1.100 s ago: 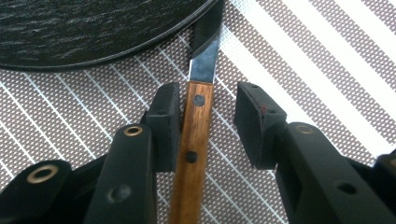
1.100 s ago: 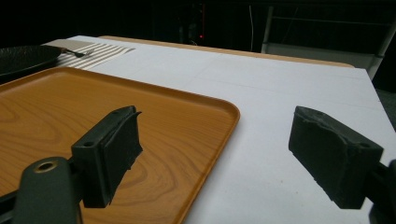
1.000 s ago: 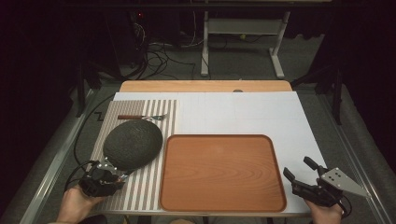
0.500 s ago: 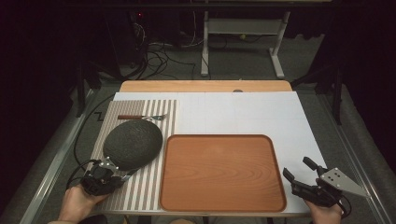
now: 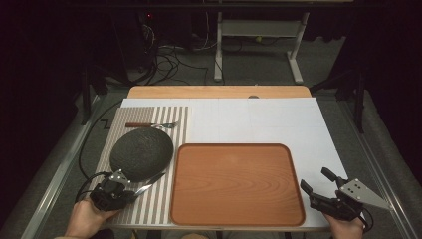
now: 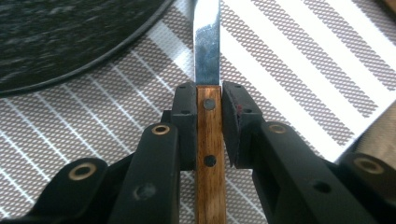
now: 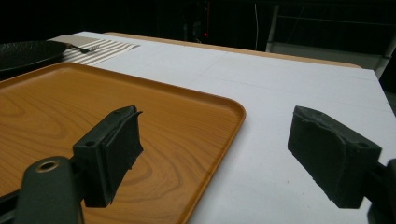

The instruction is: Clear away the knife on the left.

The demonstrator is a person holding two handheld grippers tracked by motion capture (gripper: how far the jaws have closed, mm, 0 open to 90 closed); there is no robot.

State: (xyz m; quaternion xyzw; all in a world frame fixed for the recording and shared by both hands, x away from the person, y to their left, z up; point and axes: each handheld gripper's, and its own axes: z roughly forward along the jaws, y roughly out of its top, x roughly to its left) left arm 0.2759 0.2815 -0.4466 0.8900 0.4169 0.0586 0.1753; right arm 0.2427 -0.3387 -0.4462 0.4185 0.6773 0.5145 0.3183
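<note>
While a second ago its jaws stood wider around the handle, the left gripper (image 6: 208,105) has just been closing and now clamps the wooden handle of a knife (image 6: 208,135) between its two black pads. In the left gripper view the knife's steel blade runs straight ahead from the jaws, lying over a striped placemat (image 6: 299,70), just beside the rim of a dark round plate (image 6: 60,37). From the high view, the left gripper (image 5: 130,189) sits at the near left corner of the table, and the knife (image 5: 147,183) points toward the orange wooden tray (image 5: 234,184). A fork (image 5: 149,125) lies on the placemat beyond the plate. At the near right corner, the right gripper (image 5: 314,182) rests where it was, its jaws spread wide with nothing between them, just beside the tray's right edge.
</note>
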